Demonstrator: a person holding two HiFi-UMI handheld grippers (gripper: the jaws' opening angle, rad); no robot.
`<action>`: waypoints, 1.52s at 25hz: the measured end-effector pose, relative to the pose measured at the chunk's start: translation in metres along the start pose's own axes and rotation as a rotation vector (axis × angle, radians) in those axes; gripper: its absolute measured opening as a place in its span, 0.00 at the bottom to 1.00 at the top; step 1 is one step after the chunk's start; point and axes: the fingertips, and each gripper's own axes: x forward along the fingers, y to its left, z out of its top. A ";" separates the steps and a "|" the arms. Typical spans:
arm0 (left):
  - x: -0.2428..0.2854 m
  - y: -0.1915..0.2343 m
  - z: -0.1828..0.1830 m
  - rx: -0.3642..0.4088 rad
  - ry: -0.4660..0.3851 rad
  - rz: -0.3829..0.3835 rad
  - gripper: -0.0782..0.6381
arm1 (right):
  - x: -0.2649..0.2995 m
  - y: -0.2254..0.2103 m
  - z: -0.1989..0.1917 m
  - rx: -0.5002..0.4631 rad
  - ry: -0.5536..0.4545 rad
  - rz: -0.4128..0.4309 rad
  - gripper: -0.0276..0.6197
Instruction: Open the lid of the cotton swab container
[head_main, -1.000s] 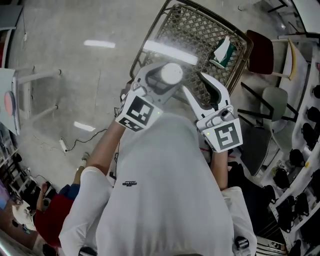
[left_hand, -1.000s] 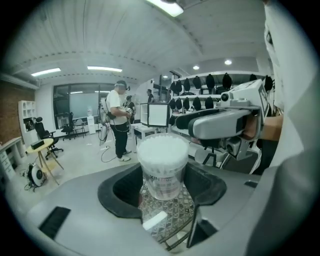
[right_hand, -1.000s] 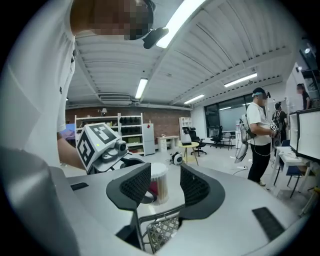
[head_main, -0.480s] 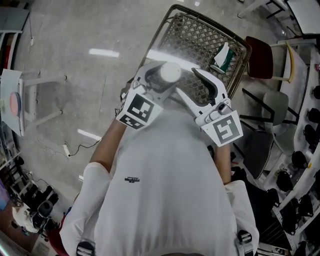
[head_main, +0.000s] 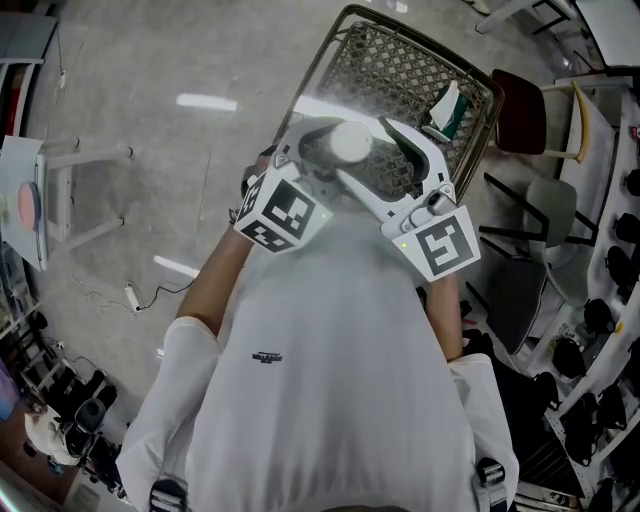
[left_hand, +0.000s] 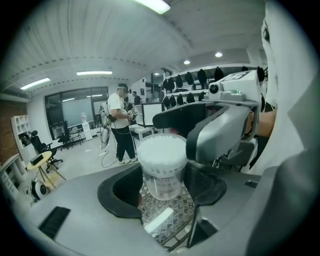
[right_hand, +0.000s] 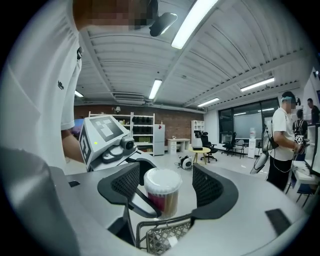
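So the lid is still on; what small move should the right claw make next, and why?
Probably close the right claw onto the lid. Its jaws have just been opening and stand apart on both sides of the lid, with gaps, while the left claw grips the cotton swab container by its body. The lid looks shut, so it needs a grip first.
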 end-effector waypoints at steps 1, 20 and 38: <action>0.000 -0.001 0.000 0.003 0.000 -0.003 0.46 | 0.000 -0.001 0.000 0.001 0.005 -0.002 0.50; -0.010 -0.011 0.010 0.072 0.007 0.007 0.46 | 0.005 0.010 0.000 0.047 0.033 0.072 0.48; -0.013 -0.013 0.016 0.103 -0.028 0.010 0.45 | -0.001 0.008 0.005 0.108 0.019 0.124 0.42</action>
